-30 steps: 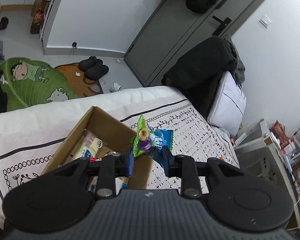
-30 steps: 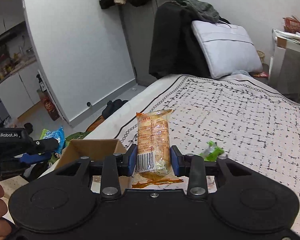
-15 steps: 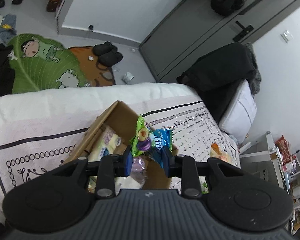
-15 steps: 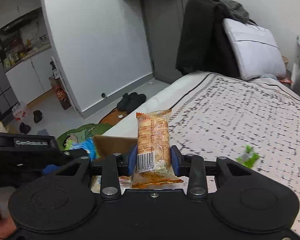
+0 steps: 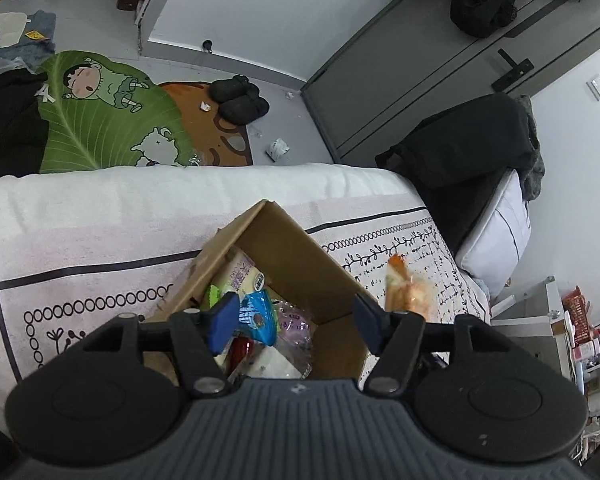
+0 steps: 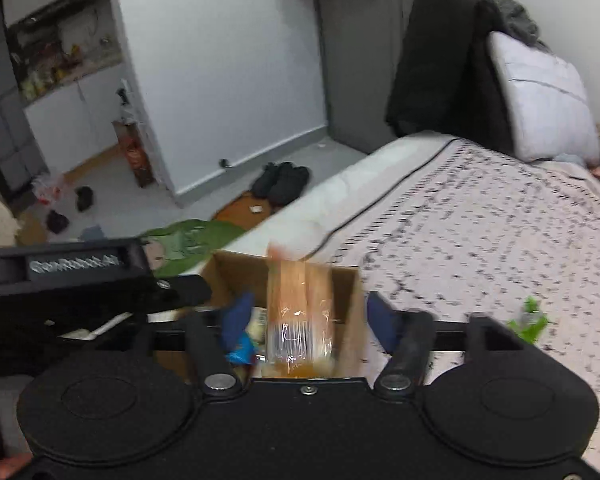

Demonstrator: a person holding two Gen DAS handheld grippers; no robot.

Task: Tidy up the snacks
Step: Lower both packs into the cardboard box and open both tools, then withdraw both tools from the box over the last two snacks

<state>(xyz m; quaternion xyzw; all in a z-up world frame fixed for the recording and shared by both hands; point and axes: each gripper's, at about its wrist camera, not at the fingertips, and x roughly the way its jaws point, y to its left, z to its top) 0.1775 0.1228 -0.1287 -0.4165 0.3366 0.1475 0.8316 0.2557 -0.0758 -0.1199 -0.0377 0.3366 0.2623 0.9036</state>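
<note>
Releasing both snacks over the cardboard box (image 5: 300, 256) was the step in hand, as we judged it: the box sat on the bed (image 5: 80, 232) near its left edge, already holding several packets. The left gripper (image 5: 294, 318) had its jaws opening, the blue pads standing well apart with nothing pressed between them; the blue packet (image 5: 260, 316) and a green one lay just below the left pad, in among the other wrappers in the box. The right gripper (image 6: 306, 316) also had its jaws opening, and the orange wrapped cake (image 6: 300, 312) hung blurred between the pads without either pad touching it, so we took it to be dropping toward the right side of the box (image 6: 236, 272). From the left camera the same cake (image 5: 404, 288) showed just beyond the box's right wall, so we could not tell whether it would land inside or on the rim. Both grippers pointed steeply down and forward over the box, side by side, the left one lying across the near left of the right camera's view. One green packet (image 6: 530, 320) lay on the bed to the right, well apart from the box; the next move, we reckoned, called for swinging a gripper over to it with jaws wide and closing on it.
</note>
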